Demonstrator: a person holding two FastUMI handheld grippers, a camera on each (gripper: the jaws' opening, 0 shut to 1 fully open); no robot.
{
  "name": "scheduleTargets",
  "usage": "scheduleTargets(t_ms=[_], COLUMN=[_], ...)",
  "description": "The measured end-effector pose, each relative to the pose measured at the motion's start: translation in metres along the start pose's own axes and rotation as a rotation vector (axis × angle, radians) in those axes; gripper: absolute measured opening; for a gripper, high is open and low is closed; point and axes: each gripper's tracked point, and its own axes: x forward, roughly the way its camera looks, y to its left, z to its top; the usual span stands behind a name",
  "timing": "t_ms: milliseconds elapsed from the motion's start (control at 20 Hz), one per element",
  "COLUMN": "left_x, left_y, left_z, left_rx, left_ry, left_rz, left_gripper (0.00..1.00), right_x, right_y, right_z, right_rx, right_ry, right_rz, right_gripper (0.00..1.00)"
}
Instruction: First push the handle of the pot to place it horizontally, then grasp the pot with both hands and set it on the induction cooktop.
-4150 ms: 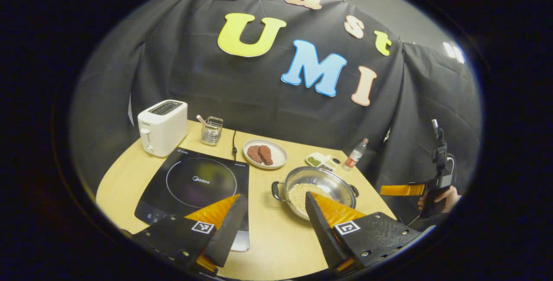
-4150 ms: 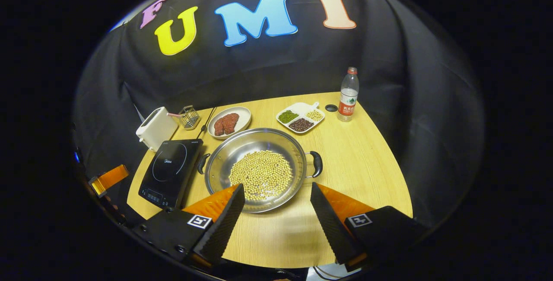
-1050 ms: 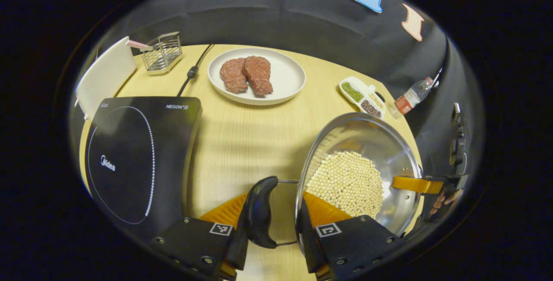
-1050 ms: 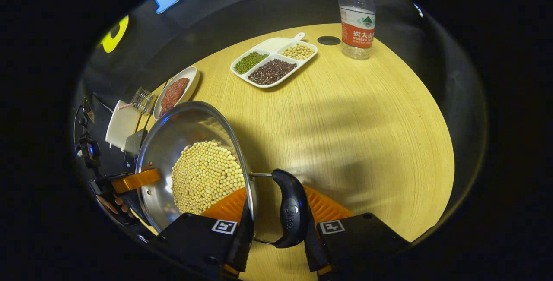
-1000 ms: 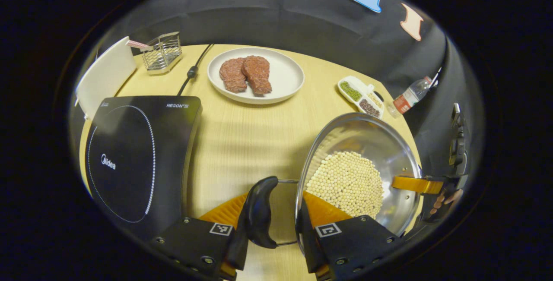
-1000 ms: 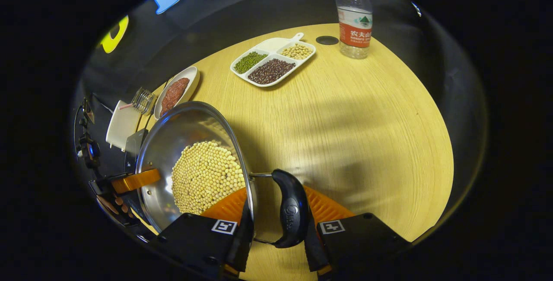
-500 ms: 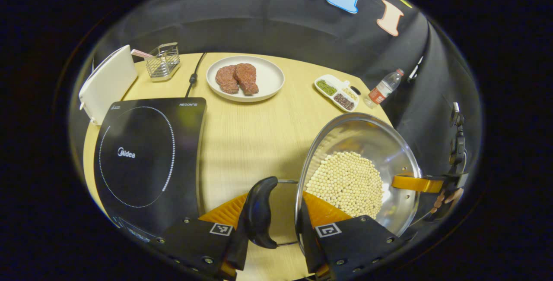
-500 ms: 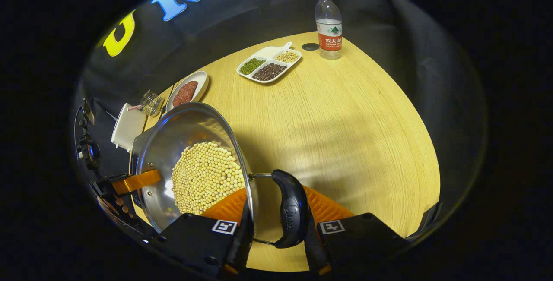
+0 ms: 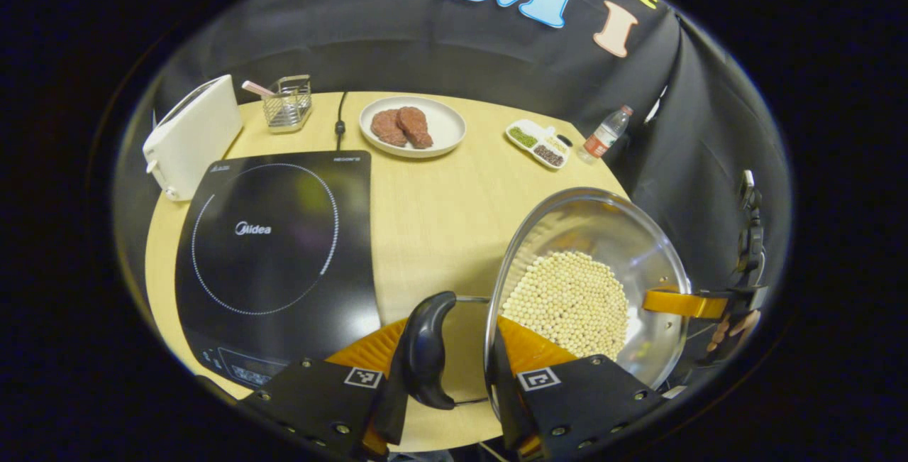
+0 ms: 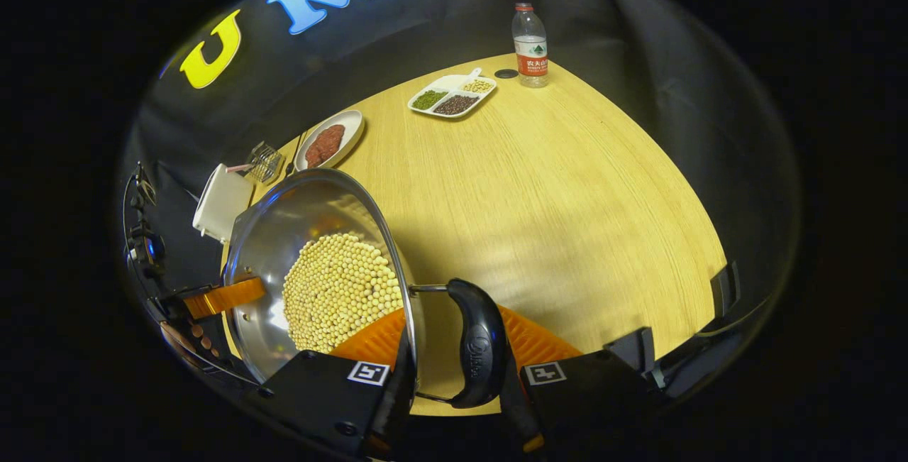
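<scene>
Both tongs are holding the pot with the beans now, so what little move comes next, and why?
Probably carry the pot sideways toward the induction cooktop, keeping it level. The left tongs and right tongs each look closed on a black handle, the cooktop's ring is bare, and the loose beans could spill if it tips.

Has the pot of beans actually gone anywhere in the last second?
Yes. The pot, held by both handles, has risen off the table: the plate of meat and induction cooktop look smaller and farther below than a second ago.
</scene>
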Motion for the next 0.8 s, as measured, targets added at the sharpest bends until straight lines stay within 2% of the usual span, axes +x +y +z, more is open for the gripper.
scheduleTargets(t_ms=[50, 100, 200, 250, 350, 500, 550, 800], left_x=[-0.007, -0.014, -0.027, -0.034, -0.048, -0.071, -0.076, -0.099], left_y=[0.005, 0.01, 0.018, 0.023, 0.035, 0.059, 0.069, 0.121], left_z=[-0.003, -0.008, -0.019, -0.022, -0.027, -0.03, -0.029, -0.025], left_rx=[-0.004, -0.01, -0.025, -0.031, -0.032, -0.038, -0.044, -0.067], left_ry=[-0.002, -0.002, 0.001, -0.004, -0.017, -0.024, -0.024, -0.027], left_rz=[-0.002, -0.004, -0.006, -0.006, 0.0, 0.02, 0.029, 0.076], left_gripper=[0.5, 0.54, 0.54, 0.5, 0.54, 0.54, 0.58, 0.54], right_x=[-0.004, -0.008, -0.015, -0.018, -0.023, -0.023, -0.021, -0.008], right_y=[0.006, 0.011, 0.023, 0.028, 0.041, 0.067, 0.076, 0.127], right_z=[-0.004, -0.011, -0.019, -0.023, -0.03, -0.036, -0.038, -0.038], right_rx=[-0.008, -0.016, -0.031, -0.036, -0.046, -0.066, -0.07, -0.098], right_ry=[0.001, 0.001, 0.0, 0.001, 0.004, 0.011, 0.014, 0.043], right_rz=[-0.002, -0.007, -0.011, -0.012, -0.009, 0.01, 0.018, 0.059], right_gripper=[0.54, 0.54, 0.54, 0.51, 0.54, 0.52, 0.52, 0.55])
